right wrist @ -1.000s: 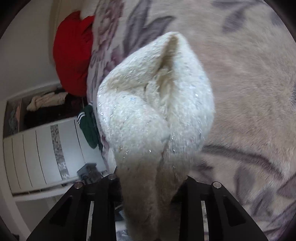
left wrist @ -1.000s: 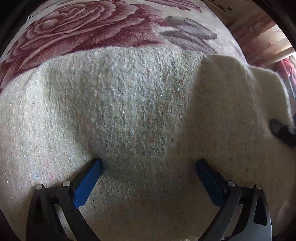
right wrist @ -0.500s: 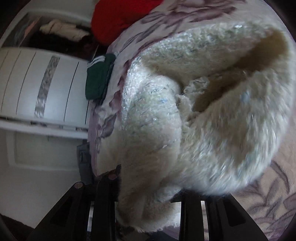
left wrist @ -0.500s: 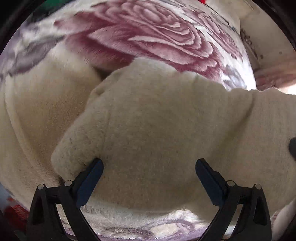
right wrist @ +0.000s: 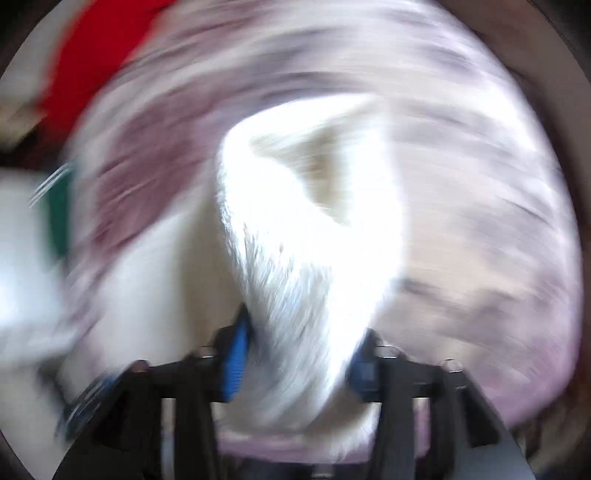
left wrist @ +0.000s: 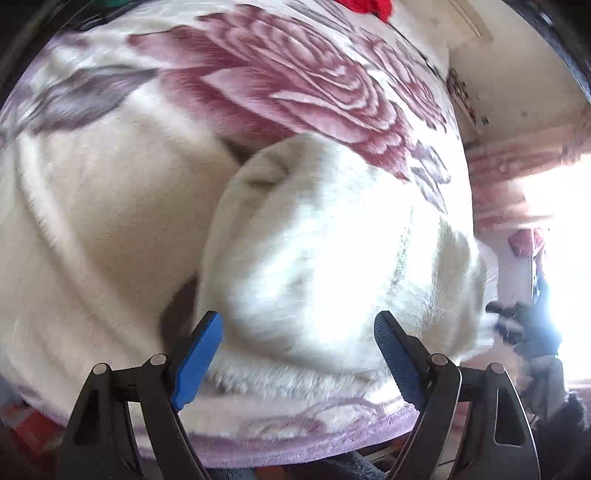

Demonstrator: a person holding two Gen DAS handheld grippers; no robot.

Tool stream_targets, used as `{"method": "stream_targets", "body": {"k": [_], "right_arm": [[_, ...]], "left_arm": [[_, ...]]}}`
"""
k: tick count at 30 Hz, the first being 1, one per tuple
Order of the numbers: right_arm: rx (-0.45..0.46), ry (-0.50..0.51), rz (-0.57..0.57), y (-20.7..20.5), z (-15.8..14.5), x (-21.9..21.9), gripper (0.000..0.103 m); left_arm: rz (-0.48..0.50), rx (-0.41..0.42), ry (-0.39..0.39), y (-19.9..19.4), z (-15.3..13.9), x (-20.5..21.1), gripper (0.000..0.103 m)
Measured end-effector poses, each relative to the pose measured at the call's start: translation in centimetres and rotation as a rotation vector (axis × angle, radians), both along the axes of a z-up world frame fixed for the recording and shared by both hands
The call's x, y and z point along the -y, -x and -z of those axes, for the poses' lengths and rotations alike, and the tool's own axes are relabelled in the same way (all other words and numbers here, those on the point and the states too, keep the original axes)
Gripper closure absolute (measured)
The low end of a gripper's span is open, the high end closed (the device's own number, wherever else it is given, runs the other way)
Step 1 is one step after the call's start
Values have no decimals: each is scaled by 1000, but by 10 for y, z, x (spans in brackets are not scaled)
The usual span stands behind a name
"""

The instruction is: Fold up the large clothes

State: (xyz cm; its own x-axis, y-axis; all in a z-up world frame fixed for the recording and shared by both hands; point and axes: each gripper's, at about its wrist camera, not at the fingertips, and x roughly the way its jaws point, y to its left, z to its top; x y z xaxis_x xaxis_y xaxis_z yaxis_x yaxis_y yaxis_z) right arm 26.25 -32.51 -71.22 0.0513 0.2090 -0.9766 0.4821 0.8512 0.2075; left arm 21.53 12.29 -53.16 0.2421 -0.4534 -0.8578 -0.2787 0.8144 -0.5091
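A white fuzzy garment (left wrist: 332, 251) lies bunched on a rose-patterned blanket (left wrist: 295, 85) near its front edge. My left gripper (left wrist: 297, 319) hovers just above the garment's near end; its jaws are closing, and the blue pads (left wrist: 195, 362) are still wide apart and pressing nothing. In the heavily blurred right wrist view, a fold of the same garment (right wrist: 295, 206) rises from between the fingers of my right gripper (right wrist: 304, 328). Its jaws are opening, the blue pad faces (right wrist: 236, 354) now show, and the cloth still sits between them.
The blanket's purple edge (left wrist: 295, 439) runs just below the left gripper. A red cloth (left wrist: 365, 5) lies at the far side, also seen as the red cloth (right wrist: 99, 48). A green item (right wrist: 59, 214) sits at the left. Bright window glare (left wrist: 554, 240) fills the right.
The left view drew back to the blanket's near edge and its jaws narrowed. The right jaws parted around the fold, showing blue pads that were hidden, and that view blurred from fast motion.
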Motion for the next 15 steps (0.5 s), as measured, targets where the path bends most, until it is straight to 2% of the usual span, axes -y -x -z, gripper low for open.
{"method": "stream_targets", "body": {"k": [2,3,5,7,9,11,13,15], "right_arm": [[-61,75,163,28,-7,53,48],[-45,83,210,39,-16,64,48],[29,75,235,39,-40,49,45],[85,-16,130,17,-45,-3,44],[75,-139,14,-13,-25,-64,44],[37,-255,-151,-43,6,-145,45],[21,-237,-241,-62,28,-194,46],[-40,-95,-295,-76,80,-224,47]], "left_arm": [[-64,-15,42,15,5,-13,20],[-106,-30,66,24,11,-20,20],[-182,-67,111,43,30,-33,20],[-252,-104,153,56,52,-42,20],[-321,-111,198,63,70,-51,20],[-365,-84,237,60,84,-59,20],[-368,-49,253,52,89,-63,20],[-374,-28,282,40,95,-63,20]]}}
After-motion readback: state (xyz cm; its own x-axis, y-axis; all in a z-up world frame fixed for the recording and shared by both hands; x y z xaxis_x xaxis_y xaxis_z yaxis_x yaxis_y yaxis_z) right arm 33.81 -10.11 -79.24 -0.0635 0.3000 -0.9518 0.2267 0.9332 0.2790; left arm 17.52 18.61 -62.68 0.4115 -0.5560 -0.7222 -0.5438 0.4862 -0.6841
